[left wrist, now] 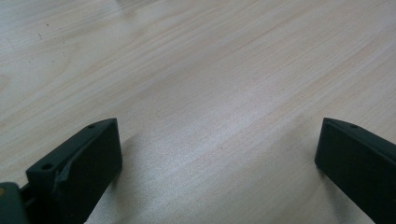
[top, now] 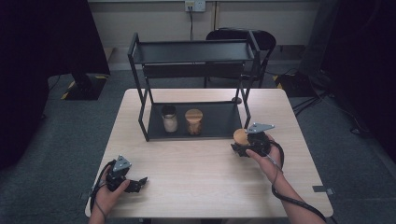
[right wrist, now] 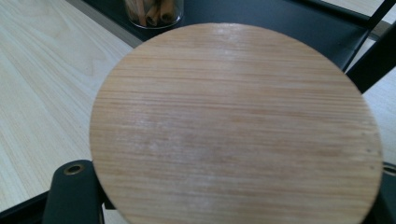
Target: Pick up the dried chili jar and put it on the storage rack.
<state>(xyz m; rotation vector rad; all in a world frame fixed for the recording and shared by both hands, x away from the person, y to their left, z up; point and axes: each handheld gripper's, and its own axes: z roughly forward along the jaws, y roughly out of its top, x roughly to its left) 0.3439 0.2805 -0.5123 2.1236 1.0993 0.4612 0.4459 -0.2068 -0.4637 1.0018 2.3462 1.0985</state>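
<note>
Beside the rack, the right claw clamps a lidded jar; careless lifting could strike the post. Left claw gapes empty on the worktop.

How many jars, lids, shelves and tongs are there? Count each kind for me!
Jars: 2, one with a pale filling and no lid, one with a wooden lid on, both on the rack's bottom shelf.
Loose wooden lids: 1, held in the right tongs.
Black shelf racks: 1.
Tongs: 2, counting the left tongs.
Total: 6.
</note>
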